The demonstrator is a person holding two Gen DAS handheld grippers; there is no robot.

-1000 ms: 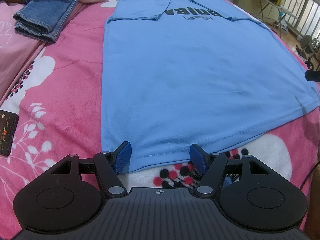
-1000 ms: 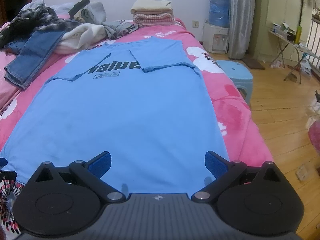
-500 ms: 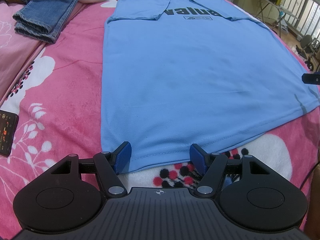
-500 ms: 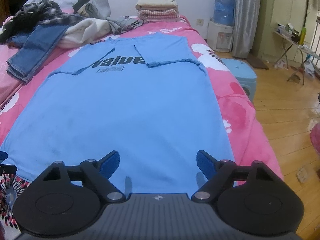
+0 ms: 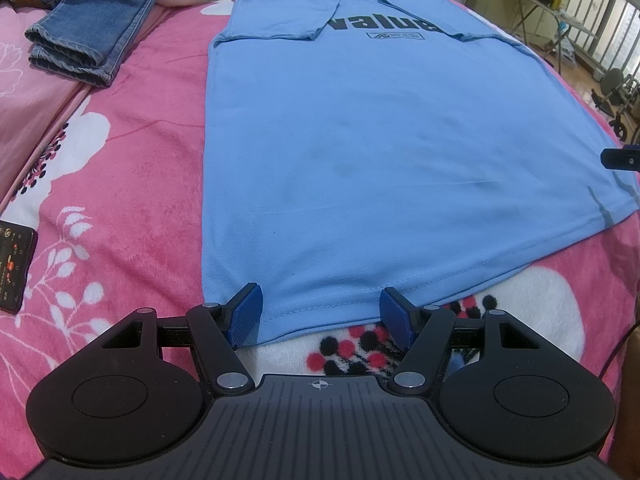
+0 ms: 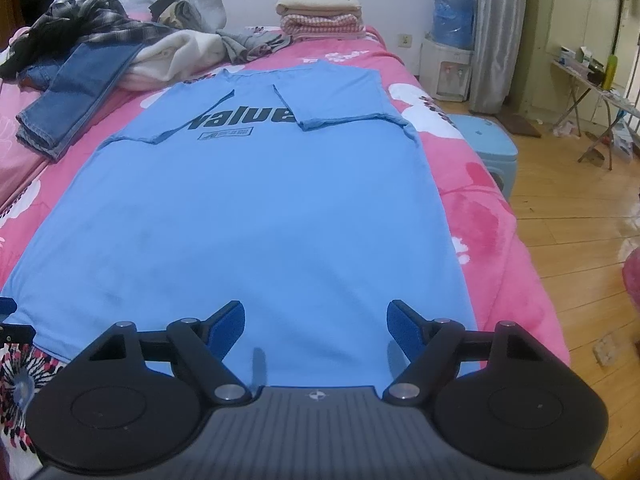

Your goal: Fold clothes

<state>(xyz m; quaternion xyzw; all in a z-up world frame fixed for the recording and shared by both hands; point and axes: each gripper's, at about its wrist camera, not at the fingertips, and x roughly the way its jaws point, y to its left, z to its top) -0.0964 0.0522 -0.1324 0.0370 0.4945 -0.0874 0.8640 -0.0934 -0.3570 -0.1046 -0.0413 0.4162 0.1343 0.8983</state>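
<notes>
A light blue T-shirt point(image 5: 360, 152) with a black "value" print lies flat on the pink blanket point(image 5: 120, 184), both sleeves folded in over the chest. My left gripper point(image 5: 320, 312) is open over the hem's near left corner, with the hem edge lying between its blue pads. My right gripper point(image 6: 316, 324) hovers at the hem's right part point(image 6: 320, 280). Its jaws are closing with the cloth between them, the pads still apart from it. A tip of the right gripper's fingers point(image 5: 620, 158) shows at the left wrist view's right edge.
Folded jeans point(image 5: 92, 24) and a heap of clothes point(image 6: 120, 40) lie at the far left of the bed. Stacked towels point(image 6: 320, 12) sit at the far end. A phone point(image 5: 12, 264) rests on the blanket at left. A blue stool point(image 6: 480, 140) and wooden floor lie to the right.
The right gripper's blue pads have come closer together over the hem. The left gripper and the shirt have not moved.
</notes>
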